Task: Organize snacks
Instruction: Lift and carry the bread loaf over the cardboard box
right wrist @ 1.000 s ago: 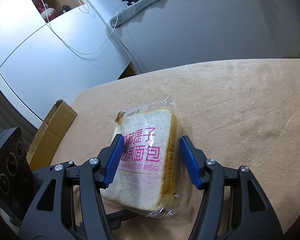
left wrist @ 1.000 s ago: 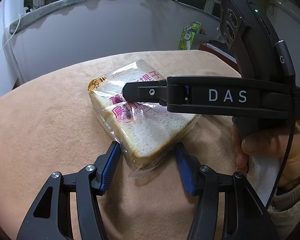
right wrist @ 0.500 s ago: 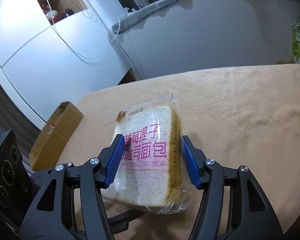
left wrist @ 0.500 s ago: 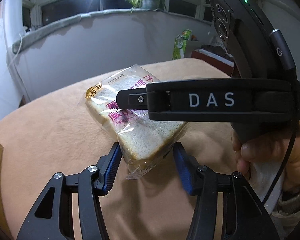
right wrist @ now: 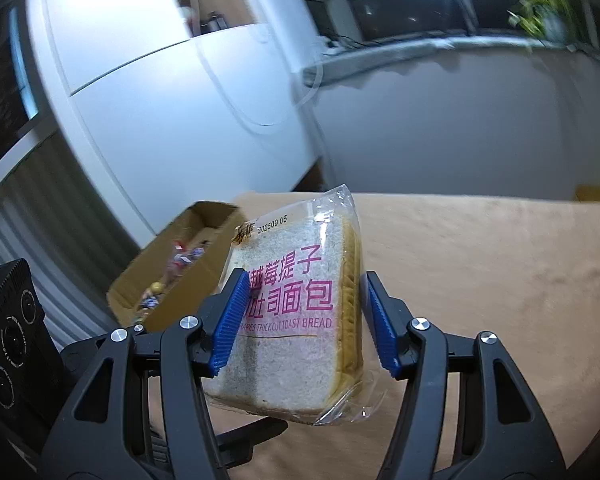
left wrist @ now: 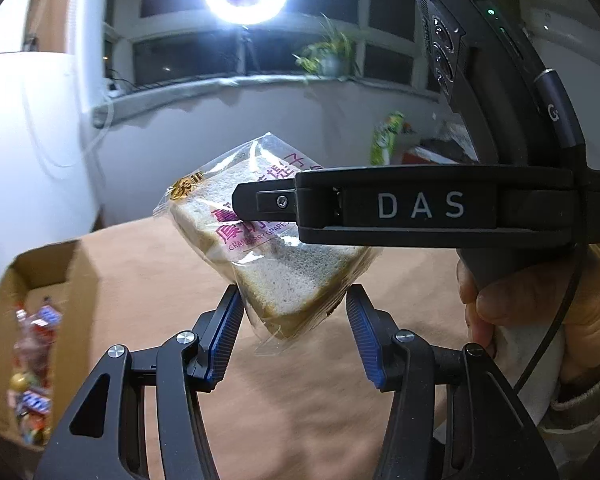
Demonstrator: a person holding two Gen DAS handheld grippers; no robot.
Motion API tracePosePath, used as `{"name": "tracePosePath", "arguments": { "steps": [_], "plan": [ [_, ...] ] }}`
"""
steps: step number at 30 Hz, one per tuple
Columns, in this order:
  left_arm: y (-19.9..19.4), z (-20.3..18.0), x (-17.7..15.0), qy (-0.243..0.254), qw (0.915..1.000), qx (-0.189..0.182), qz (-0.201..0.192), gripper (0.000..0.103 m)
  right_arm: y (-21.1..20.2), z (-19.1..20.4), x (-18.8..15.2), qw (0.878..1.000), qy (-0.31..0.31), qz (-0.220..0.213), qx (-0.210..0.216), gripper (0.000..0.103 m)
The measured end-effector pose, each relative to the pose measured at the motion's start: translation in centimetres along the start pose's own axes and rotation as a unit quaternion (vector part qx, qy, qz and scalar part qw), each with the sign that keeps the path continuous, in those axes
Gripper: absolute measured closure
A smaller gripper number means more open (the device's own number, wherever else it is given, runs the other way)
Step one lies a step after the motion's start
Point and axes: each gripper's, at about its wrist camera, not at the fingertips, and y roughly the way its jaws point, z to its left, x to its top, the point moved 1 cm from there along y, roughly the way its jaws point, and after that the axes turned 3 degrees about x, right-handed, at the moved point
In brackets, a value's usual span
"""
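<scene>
Both grippers (left wrist: 294,322) (right wrist: 304,318) apparently clamping bread pack (right wrist: 296,312), cardboard box (right wrist: 188,280) nearby

The right gripper (left wrist: 260,204) hides the middle of the bread bag (left wrist: 284,272) lettering. At nine o'clock the cardboard box (left wrist: 40,264) is cut by the edge, its snack wrappers (left wrist: 34,356) blurred. The plant (right wrist: 548,16) at one o'clock is smeared.

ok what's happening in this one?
A person is holding one bagged bread pack with both tools at once. The right tool and the left tool each clamp it from a different side, and it is up off the tan table cover. An open cardboard box with wrapped sweets sits at the table's edge, probably its destination.
</scene>
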Motion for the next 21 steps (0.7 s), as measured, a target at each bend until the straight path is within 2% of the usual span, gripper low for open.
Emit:
{"name": "tracePosePath", "arguments": {
  "steps": [13,21],
  "plan": [
    [-7.4,10.3,-2.9,-0.060,0.9943,0.077,-0.043,0.051,6.4,14.5,2.2,0.994,-0.092,0.014,0.059,0.043],
    [-9.2,15.4,-4.6,-0.089,0.9885,0.115,-0.042,0.051,10.8,19.8,2.4,0.987,-0.121,0.033,0.098,0.043]
  ]
}}
